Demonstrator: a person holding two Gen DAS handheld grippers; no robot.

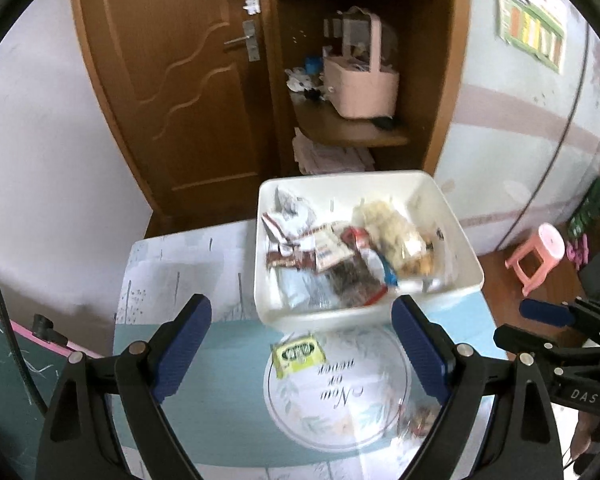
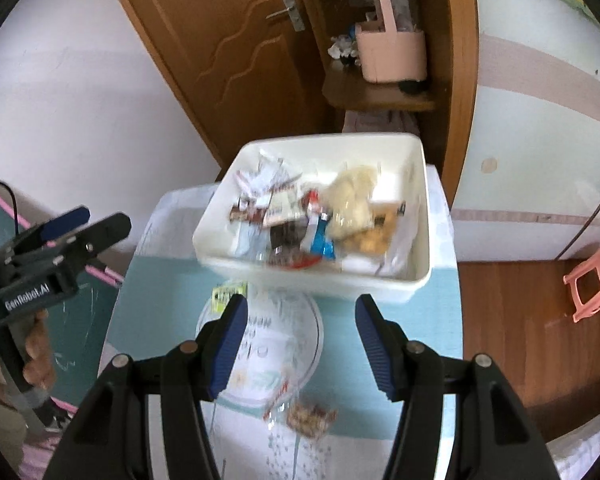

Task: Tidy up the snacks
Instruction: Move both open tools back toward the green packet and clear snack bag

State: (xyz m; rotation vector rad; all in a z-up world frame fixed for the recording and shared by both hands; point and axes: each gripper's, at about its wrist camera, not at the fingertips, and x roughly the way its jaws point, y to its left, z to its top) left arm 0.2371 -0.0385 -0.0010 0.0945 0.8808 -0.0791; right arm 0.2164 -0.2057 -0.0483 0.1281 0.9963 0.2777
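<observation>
A white bin [image 1: 464, 240] [image 2: 418, 280] full of several snack packets stands at the far end of a small table. A yellow-green packet [image 1: 298, 354] [image 2: 228, 295] lies on the cloth just in front of the bin. A clear packet of brown snacks [image 1: 418, 420] [image 2: 310, 420] lies nearer. My left gripper [image 1: 302, 344] is open and empty, above the yellow-green packet. My right gripper [image 2: 300, 344] is open and empty, above the cloth just beyond the clear packet. Each gripper also shows in the other's view: the right gripper [image 1: 556, 320], the left gripper [image 2: 60, 228].
The table wears a light blue cloth with a round print [image 1: 340, 392]. A brown door [image 1: 172, 80] and a wooden shelf with a pink basket [image 1: 364, 84] stand behind. A pink stool [image 1: 538, 254] sits on the floor to the right. A green board [image 2: 84, 312] is to the left.
</observation>
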